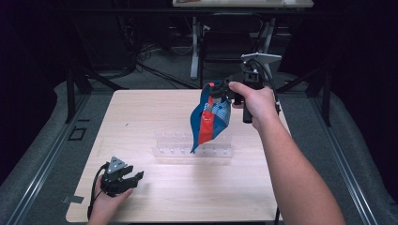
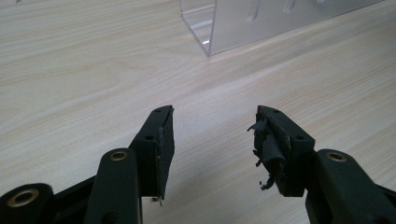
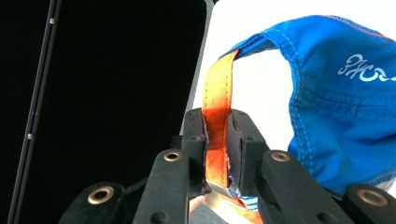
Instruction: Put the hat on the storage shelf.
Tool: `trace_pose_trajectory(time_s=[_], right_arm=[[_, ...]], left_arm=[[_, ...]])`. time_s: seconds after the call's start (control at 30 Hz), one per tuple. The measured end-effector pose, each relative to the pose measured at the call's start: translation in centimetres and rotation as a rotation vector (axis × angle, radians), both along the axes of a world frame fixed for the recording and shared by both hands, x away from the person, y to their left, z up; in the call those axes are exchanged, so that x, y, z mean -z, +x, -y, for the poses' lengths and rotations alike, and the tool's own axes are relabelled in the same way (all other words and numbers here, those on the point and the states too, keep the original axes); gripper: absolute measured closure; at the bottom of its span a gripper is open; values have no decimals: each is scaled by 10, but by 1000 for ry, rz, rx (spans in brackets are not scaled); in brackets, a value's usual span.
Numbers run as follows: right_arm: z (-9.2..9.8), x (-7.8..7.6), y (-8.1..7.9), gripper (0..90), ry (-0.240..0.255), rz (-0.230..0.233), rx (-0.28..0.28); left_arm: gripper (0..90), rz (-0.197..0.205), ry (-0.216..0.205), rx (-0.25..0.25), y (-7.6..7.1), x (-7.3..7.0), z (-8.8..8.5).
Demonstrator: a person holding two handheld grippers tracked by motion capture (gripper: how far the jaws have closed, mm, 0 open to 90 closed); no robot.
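Aloft right of centre in the high view, the right gripper point(image 1: 219, 90) clenches the orange strap point(image 3: 218, 116) of a blue fabric pouch with red and checked panels point(image 1: 210, 119), which dangles above the clear acrylic rack point(image 1: 193, 151) at the middle of the pale wooden bench point(image 1: 141, 112). Its own view shows both black jaws pressed flat on the strap, the blue cloth bulging at the frame's right. At lower left of the high view, the left gripper point(image 1: 133, 179) rests on the bench in the person's hand, jaws parted and grasping nothing; bare wood shows between them, the rack's corner at upper centre of its view.
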State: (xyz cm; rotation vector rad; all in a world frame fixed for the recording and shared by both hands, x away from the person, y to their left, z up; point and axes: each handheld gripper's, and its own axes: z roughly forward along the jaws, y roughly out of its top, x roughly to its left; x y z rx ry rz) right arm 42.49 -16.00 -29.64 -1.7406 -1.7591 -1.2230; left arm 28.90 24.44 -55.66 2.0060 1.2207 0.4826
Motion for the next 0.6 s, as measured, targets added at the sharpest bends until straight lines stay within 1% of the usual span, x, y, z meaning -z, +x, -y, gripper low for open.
trace_pose_trajectory(time_s=[0.07,0.1,0.17,0.2,0.23,0.33,0.4,0.47,0.5,0.53,0.6], right_arm=[[0,1,0,778,-2,-4,0],[-1,4,1,778,-5,-6,-3],[-1,5,1,778,-4,-9,-4],[-2,7,2,778,1,-10,-5],[-2,8,2,778,1,-11,-5],[-3,8,3,778,5,-7,2],[-4,9,3,778,7,-7,1],[-5,9,3,778,4,-5,-1],[-6,11,3,778,3,-4,1],[-7,12,4,778,5,-8,1],[-8,14,4,777,4,-11,-9]], left_arm=[[479,-3,2,2,0,0,0],[479,-1,9,8,0,0,1],[479,1,7,9,0,0,2],[479,-6,11,15,-1,-1,4],[479,5,8,17,-1,-1,5],[479,9,4,19,-1,-2,7],[479,12,-15,30,-3,-5,10],[480,18,-15,37,-4,-7,12],[479,23,-28,51,-5,-11,17],[480,23,-28,51,-5,-11,17],[480,37,-34,69,-6,-16,23]])
